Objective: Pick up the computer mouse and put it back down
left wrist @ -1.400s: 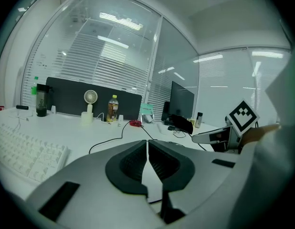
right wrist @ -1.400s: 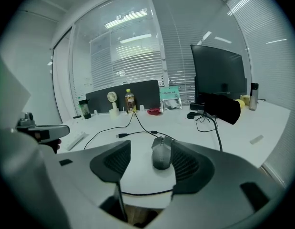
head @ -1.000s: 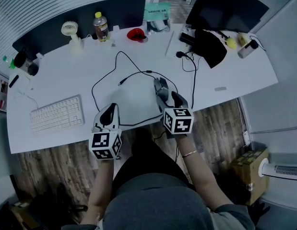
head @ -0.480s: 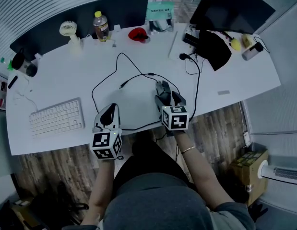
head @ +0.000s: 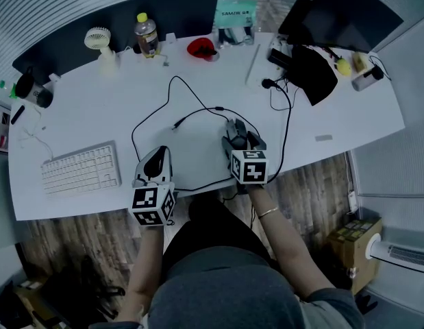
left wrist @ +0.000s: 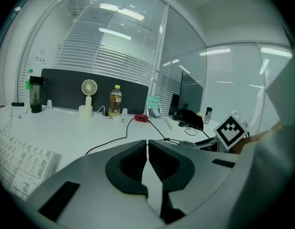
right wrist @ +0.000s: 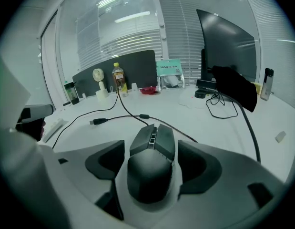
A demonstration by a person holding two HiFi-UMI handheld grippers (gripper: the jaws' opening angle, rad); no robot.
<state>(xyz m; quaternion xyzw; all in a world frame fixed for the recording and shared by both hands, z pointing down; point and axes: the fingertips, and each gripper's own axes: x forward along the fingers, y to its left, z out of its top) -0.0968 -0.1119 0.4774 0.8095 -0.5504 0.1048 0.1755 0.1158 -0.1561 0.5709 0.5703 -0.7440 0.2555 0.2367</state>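
Note:
The dark computer mouse (right wrist: 152,168) lies on the white desk (head: 198,101) between the fingers of my right gripper (right wrist: 153,162). Those jaws have just been opening; a gap shows on each side of the mouse, so the pads do not press on it. From the head view the mouse (head: 233,130) peeks out ahead of the right gripper (head: 239,140), and its black cable (head: 172,94) loops off to the left. My left gripper (head: 157,162) hovers near the desk's front edge, and in its own view the left gripper (left wrist: 147,163) is shut with nothing in it.
A white keyboard (head: 81,166) sits front left. Along the back stand a small fan (head: 101,43), a bottle (head: 146,36), a red object (head: 200,48) and a monitor (head: 342,12). A black cloth and cables (head: 314,70) lie at the right.
The right gripper has sunk a little toward the desk with the mouse between its jaws, and the jaws have spread apart. The left gripper has barely shifted.

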